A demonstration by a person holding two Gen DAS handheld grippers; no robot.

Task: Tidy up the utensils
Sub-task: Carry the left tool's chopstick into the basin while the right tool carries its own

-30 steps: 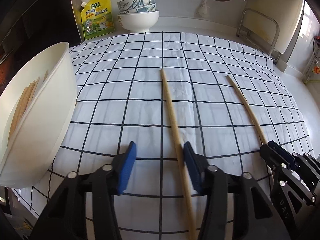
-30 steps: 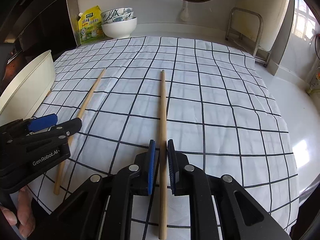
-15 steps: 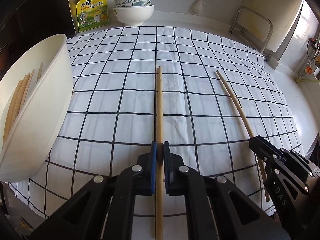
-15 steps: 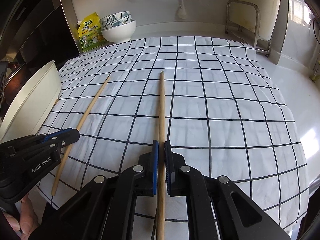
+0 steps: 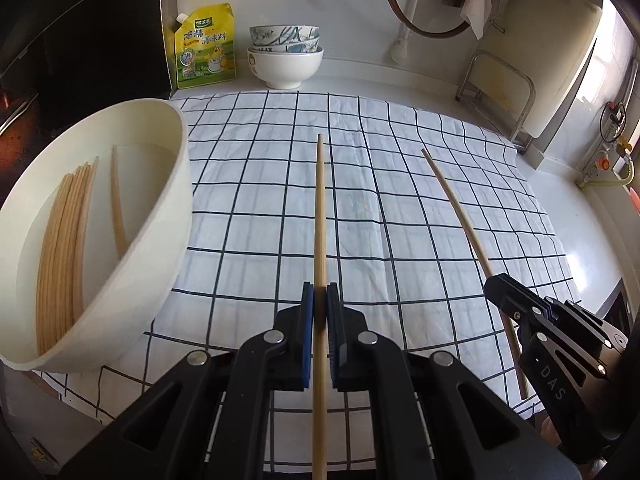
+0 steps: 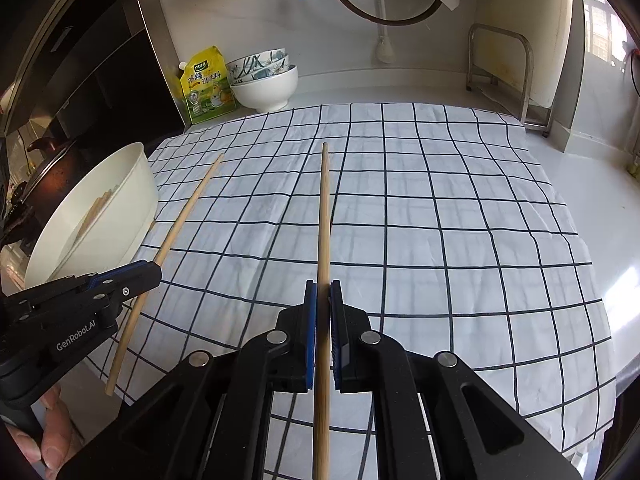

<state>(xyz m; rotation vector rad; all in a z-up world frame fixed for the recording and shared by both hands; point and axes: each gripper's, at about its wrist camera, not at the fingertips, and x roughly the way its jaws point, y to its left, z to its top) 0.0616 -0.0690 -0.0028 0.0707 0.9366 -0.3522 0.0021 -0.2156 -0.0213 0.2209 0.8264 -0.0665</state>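
Two chopsticks clamped, one per gripper: left gripper (image 5: 319, 300), right gripper (image 6: 323, 298), white bowl (image 5: 160, 216) left.

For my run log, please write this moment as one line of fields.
left gripper: shut on left chopstick | right gripper: shut on right chopstick | white basin: holds chopsticks | phase: carrying

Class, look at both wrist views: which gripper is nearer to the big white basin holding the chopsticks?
Left. The left gripper, shut on a chopstick, is right beside the white basin; the right gripper, clamping another chopstick, sits farther along the checked cloth.
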